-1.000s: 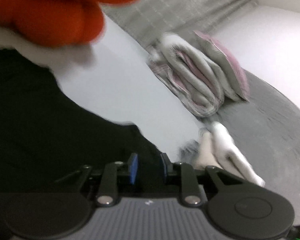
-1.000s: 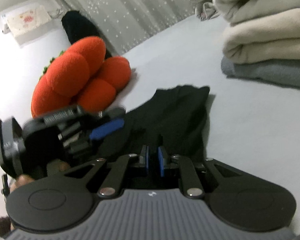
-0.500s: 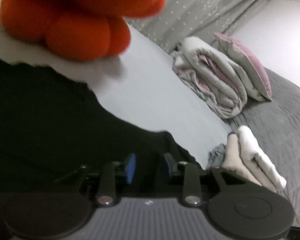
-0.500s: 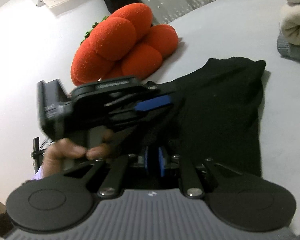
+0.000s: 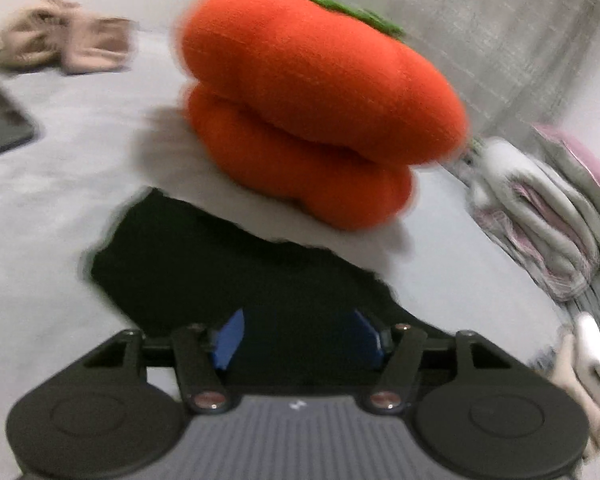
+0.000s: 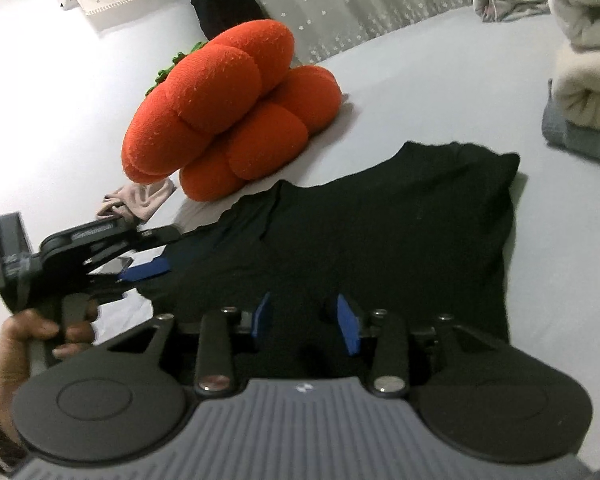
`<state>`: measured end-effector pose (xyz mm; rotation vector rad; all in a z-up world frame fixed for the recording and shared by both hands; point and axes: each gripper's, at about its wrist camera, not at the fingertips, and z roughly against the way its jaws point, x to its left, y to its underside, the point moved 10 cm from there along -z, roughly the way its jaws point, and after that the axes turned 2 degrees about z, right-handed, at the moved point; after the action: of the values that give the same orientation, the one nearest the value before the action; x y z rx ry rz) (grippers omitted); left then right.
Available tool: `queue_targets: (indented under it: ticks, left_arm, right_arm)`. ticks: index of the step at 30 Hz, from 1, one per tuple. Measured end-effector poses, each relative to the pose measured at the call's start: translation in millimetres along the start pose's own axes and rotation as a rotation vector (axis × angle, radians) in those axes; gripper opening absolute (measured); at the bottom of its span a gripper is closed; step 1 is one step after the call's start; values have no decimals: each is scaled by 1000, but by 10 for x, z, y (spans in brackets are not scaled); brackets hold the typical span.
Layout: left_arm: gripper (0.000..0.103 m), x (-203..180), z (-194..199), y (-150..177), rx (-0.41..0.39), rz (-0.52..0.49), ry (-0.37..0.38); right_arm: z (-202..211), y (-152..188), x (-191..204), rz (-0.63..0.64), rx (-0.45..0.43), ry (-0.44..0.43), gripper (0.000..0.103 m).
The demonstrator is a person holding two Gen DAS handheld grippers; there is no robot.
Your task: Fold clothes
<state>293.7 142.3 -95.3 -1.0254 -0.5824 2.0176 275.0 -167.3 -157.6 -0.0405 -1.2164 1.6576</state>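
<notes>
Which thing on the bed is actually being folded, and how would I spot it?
Find the big orange plush cushion on the pale bed. Just in front of it a black shirt lies spread flat. It is the only dark, unfolded cloth there; the cream and grey blankets on the right sit stacked and folded.

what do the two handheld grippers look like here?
Both alike: the right gripper and left gripper have blue finger pads on black linkage arms with silver pivot bolts, round black discs either side, and a ribbed grey body with a small white logo. No cables visible.
</notes>
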Motion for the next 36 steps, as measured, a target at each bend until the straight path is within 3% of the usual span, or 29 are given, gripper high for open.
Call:
queue_targets:
  ticks: [7, 14, 15, 16, 17, 19, 28, 36]
  left_arm:
    - [59, 781, 59, -96, -26, 132, -163]
    - [51, 957, -143, -164, -67, 258, -121]
    - [42, 951, -162, -174, -72, 260, -122]
    - [18, 946, -182, -184, -76, 262, -122]
    - [6, 938, -198, -187, -76, 267, -116]
    - [3, 896, -206, -182, -66, 273, -81]
    - [3, 190, 8, -272, -113, 14, 66]
    - [3, -400, 76, -32, -27, -223, 278]
  right_arm:
    - [15, -68, -8, 17, -37, 61, 42]
    - [-12, -61, 24, 40, -34, 67, 42]
    - [-17, -59, 26, 42, -33, 67, 42]
    - [-22, -58, 29, 43, -32, 67, 42]
    - [-27, -56, 32, 45, -31, 67, 42]
    - [-30, -53, 24, 44, -30, 70, 42]
    - [-24, -50, -11, 33, -32, 76, 42]
    - [-17, -54, -27, 28, -35, 79, 42]
